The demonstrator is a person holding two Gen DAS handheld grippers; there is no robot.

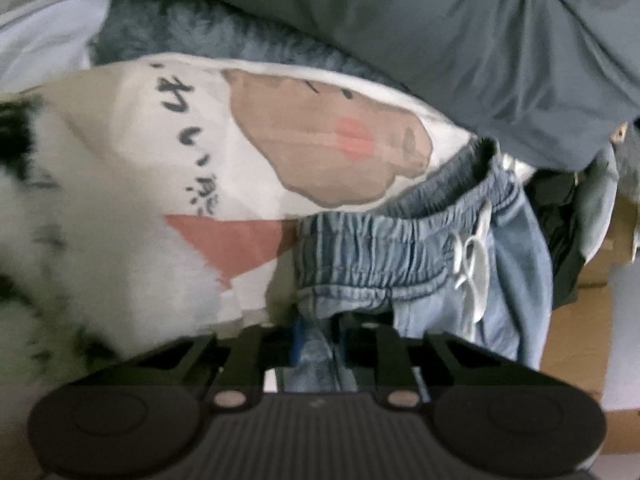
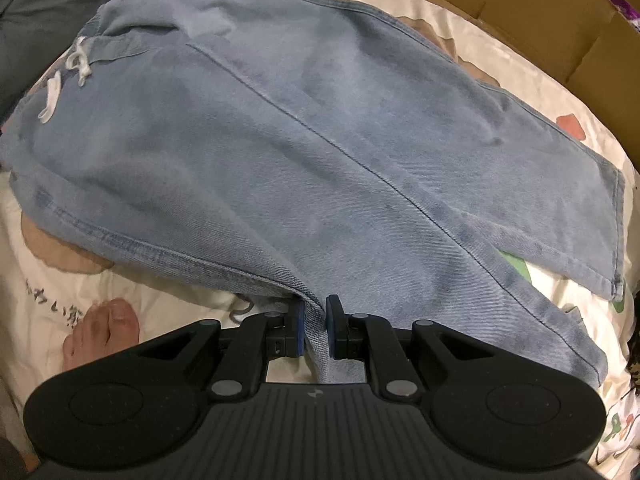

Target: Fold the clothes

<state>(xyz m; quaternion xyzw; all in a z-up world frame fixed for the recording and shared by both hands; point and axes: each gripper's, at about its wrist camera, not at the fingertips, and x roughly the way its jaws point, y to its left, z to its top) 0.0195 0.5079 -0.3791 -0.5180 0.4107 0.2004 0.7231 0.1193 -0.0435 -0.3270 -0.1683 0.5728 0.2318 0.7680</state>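
1. Light blue denim trousers (image 2: 304, 128) spread on a printed bedsheet (image 2: 532, 92); elastic waistband (image 1: 384, 248) with white drawstring (image 2: 76, 68) at the far left of the right wrist view, leg hems toward the right edge.
2. Left gripper (image 1: 316, 344): pads close together with a fold of denim pinched between them, just below the waistband. Grip at the waist end probably chosen to control the top edge of the garment.
3. Right gripper (image 2: 314, 332): blue pads set narrow with a small gap, denim ridge of the near side seam standing between them. Contact on both pads not settled; left pad (image 2: 298, 330) appears against the cloth, right pad slightly off. Closing onto or letting go of the seam: cannot tell which.
4. Upper leg lies on top of the lower leg, offset, so the lower leg shows along the near edge and past the hem (image 2: 618, 236). Fits a lengthwise half-fold already laid, or simply legs crossed as dropped.
5. Two holds on one long side (waist and mid-seam) suggest keeping that edge straight while the garment is lifted or carried over; a judgement, not observed.
6. Bare foot (image 2: 106, 332) on the sheet, just beside the right gripper and near the seam; risk of cloth catching on it.
7. Grey pillow (image 1: 460, 32) and fleecy blue blanket (image 1: 192, 36) beyond the waistband; cardboard box (image 2: 516, 4) past the far side of the trousers. Limited free sheet for laying out.
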